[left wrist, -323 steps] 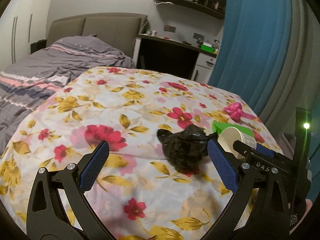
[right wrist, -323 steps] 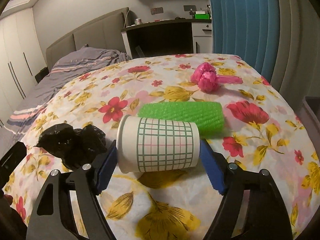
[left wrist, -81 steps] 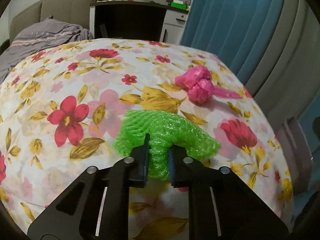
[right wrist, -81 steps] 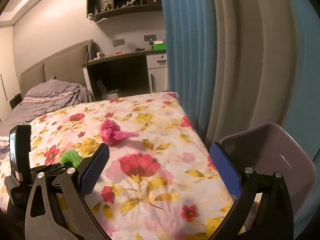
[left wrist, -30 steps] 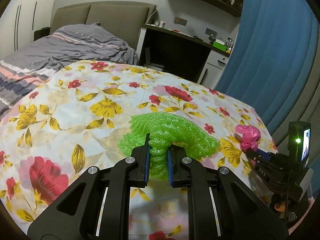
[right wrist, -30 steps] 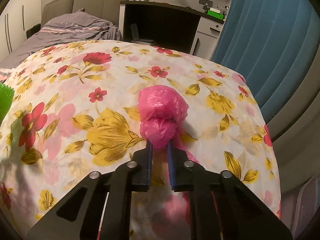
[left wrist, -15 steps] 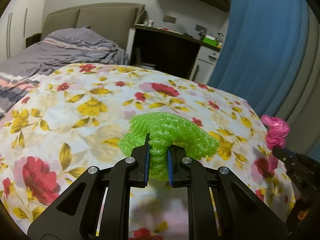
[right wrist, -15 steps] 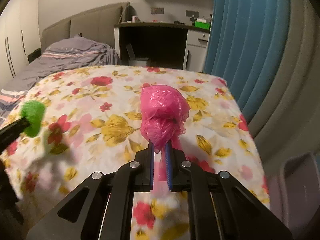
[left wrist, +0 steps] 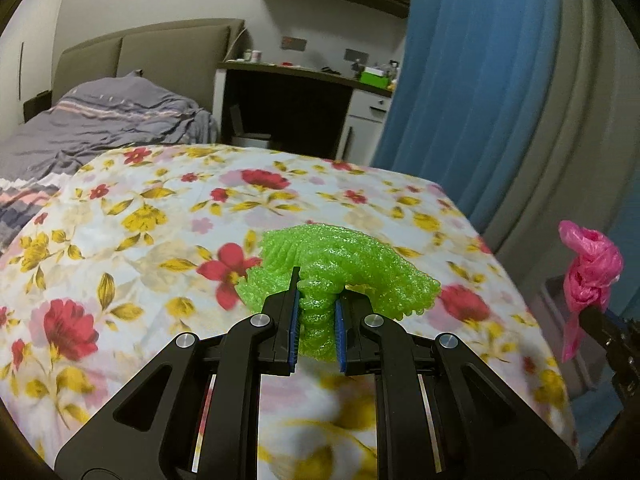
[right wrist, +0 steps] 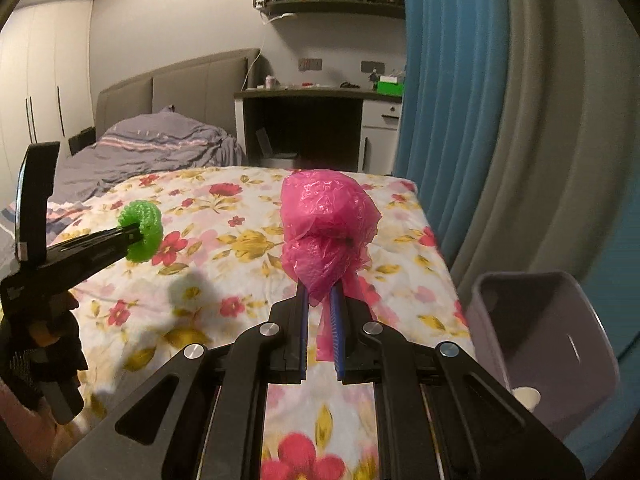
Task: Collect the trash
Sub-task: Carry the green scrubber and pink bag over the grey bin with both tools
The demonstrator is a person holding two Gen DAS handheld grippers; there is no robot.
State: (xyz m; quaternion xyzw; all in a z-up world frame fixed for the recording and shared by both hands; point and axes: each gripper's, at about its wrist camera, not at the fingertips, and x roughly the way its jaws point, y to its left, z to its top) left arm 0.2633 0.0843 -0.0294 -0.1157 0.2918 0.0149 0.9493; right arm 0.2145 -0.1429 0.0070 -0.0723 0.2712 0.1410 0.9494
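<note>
My left gripper is shut on a roll of green bubble wrap, held up above the flowered bedspread. The right wrist view shows that same green bubble wrap at the left, pinched in the left gripper. My right gripper is shut on a knotted pink plastic bag, lifted clear of the bed. This pink plastic bag also hangs at the right edge of the left wrist view. A grey-purple bin stands beside the bed at lower right, with a paper cup inside.
Blue and grey curtains hang along the bed's right side. A dark desk with a white drawer unit stands beyond the bed. A rumpled grey striped duvet lies at the head end.
Both grippers rose off the bed with their loads and swung toward the right edge. The pink bag left the bedspread, and the bin came into the right wrist view.
</note>
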